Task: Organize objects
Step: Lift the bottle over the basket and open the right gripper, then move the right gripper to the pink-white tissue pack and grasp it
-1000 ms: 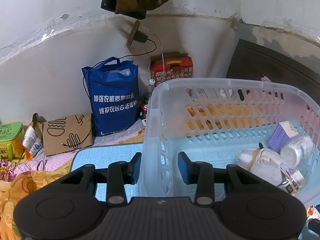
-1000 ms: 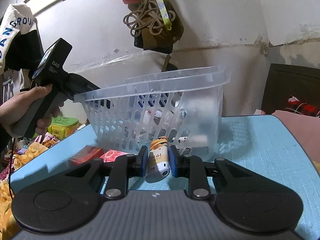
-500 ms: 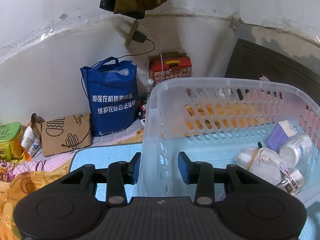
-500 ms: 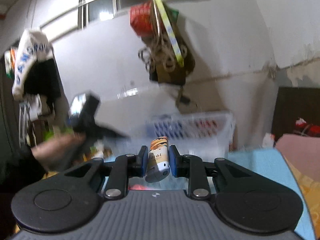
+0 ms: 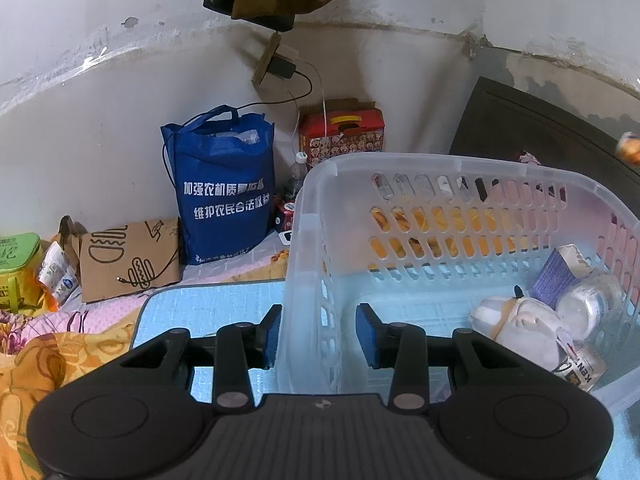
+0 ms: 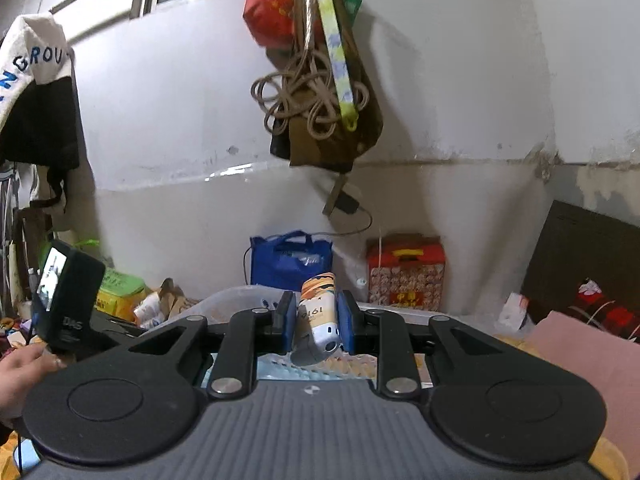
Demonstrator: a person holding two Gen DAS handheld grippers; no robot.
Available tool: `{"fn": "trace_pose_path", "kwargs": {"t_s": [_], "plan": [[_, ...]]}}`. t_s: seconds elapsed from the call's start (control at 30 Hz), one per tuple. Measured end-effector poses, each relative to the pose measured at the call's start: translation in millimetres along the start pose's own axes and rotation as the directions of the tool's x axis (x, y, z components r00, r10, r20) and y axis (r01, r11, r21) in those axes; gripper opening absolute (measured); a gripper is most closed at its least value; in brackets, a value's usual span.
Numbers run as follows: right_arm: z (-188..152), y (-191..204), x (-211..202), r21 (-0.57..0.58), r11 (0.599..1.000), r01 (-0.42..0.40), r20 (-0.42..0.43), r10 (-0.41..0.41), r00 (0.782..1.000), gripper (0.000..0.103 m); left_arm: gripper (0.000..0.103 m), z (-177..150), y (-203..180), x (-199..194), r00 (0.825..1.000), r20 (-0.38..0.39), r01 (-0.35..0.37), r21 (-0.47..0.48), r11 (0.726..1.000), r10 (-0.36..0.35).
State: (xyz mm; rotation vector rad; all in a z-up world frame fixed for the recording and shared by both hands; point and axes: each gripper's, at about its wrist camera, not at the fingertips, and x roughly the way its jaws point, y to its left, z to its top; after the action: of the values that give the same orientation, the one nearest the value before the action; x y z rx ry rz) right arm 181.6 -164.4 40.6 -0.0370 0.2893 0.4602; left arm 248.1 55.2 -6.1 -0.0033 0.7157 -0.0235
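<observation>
A clear plastic basket stands on a light blue mat. My left gripper straddles its near left wall, one finger outside and one inside, with a gap on the inner side. Inside the basket lie a white cloth bundle, a white jar and a purple box. My right gripper is shut on a white and orange tube, held high above the basket rim. The tube's tip shows at the right edge of the left wrist view.
A blue tote bag, a red gift box and a brown paper bag stand against the far wall. A green box is far left. A bundle of bags and rope hangs on the wall above.
My right gripper has risen with the tube from the mat beside the basket to above its rim. The left gripper has stayed on the basket wall.
</observation>
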Motion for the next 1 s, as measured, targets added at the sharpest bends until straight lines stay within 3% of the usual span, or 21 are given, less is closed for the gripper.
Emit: {"fn": "trace_pose_path", "kwargs": {"t_s": [0.07, 0.13, 0.2, 0.23, 0.37, 0.53, 0.63, 0.73, 0.8, 0.9, 1.0], "plan": [[-1.8, -2.4, 6.4, -0.003, 1.0, 0.015, -0.012, -0.015, 1.0, 0.026, 0.043, 0.1, 0.5, 0.2, 1.0, -0.002, 0.002, 0.0, 1.0, -0.002], [-2.6, -5.4, 11.1, 0.003, 1.0, 0.025, -0.026, -0.025, 0.999, 0.042, 0.043, -0.9, 0.9, -0.9, 1.0, -0.002, 0.006, 0.0, 1.0, -0.006], [-3.3, -7.7, 8.5, 0.013, 0.999, 0.038, -0.01, -0.038, 0.999, 0.092, 0.043, -1.3, 1.0, -0.9, 1.0, -0.002, 0.009, 0.001, 1.0, -0.009], [-4.6, -8.0, 0.5, 0.014, 0.999, 0.05, 0.019, -0.05, 0.999, 0.1, 0.043, -1.3, 0.9, -0.7, 1.0, -0.001, 0.01, 0.001, 1.0, -0.01], [-11.6, -6.2, -28.2, 0.028, 0.997, 0.073, 0.084, -0.075, 0.994, 0.103, 0.044, -2.8, -0.4, -1.3, 1.0, 0.005, 0.009, 0.005, 1.0, -0.009], [-51.5, -5.1, -67.8, 0.121, 0.992, 0.046, 0.116, -0.06, 0.991, 0.103, 0.045, -2.3, -1.6, -0.8, 1.0, 0.011, 0.005, 0.005, 1.0, -0.005], [-83.3, 4.9, -68.8, 0.13, 0.99, 0.06, 0.069, -0.07, 0.995, 0.103, 0.046, -2.1, -0.9, -1.5, 1.0, 0.01, 0.012, 0.007, 1.0, -0.012], [-103.4, 28.4, -61.9, 0.009, 0.99, 0.144, 0.053, -0.144, 0.988, 0.103, 0.047, -2.0, -0.9, -3.2, 1.0, 0.014, 0.007, 0.007, 1.0, -0.008], [-108.0, 37.9, -54.2, -0.01, 0.994, 0.11, -0.026, -0.11, 0.994, 0.103, 0.047, -2.9, -1.3, -4.4, 1.0, 0.013, 0.005, 0.005, 1.0, -0.005], [-120.1, 44.9, -50.1, 0.021, 0.997, 0.077, -0.055, -0.076, 0.996, 0.103, 0.047, -3.8, -0.8, -5.2, 1.0, 0.013, 0.014, 0.008, 1.0, -0.014], [-130.6, 47.9, -32.7, 0.043, 0.996, 0.077, -0.157, -0.07, 0.985, 0.103, 0.047, -4.6, -1.7, -5.9, 1.0, 0.017, 0.009, 0.007, 1.0, -0.01]]}}
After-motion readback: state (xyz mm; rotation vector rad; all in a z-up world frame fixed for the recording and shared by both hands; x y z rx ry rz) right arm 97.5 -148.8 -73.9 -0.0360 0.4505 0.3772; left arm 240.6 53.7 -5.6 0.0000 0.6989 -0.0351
